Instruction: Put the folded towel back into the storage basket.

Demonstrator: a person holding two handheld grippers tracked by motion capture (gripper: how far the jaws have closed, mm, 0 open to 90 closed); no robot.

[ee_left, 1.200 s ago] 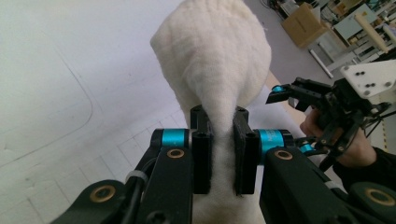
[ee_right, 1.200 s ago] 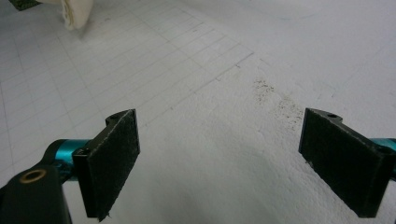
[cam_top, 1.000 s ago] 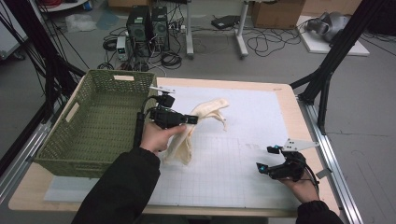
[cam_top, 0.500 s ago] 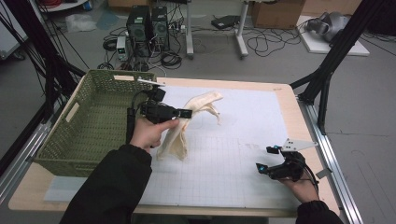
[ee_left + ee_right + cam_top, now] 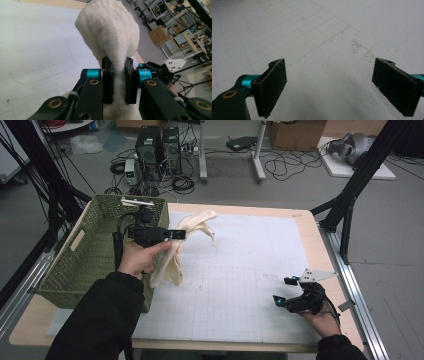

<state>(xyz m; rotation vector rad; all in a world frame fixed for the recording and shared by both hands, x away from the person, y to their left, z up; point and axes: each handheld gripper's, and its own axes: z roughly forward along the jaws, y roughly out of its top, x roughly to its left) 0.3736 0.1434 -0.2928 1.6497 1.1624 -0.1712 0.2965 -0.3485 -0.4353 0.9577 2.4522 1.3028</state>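
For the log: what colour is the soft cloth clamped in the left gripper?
Cream-white; the fuzzy cloth shows best in the left gripper view, pinched by the left gripper.

No text, label, brand, number or sign can be read anywhere in these pictures. The white mat (image 5: 240,270) on the table carries only a printed grid of thin lines, without figures. The grey plate (image 5: 316,275) on the right gripper (image 5: 285,292) shows small dark dots but no lettering. The boxes and equipment on the far floor are too small and blurred to make out any writing.
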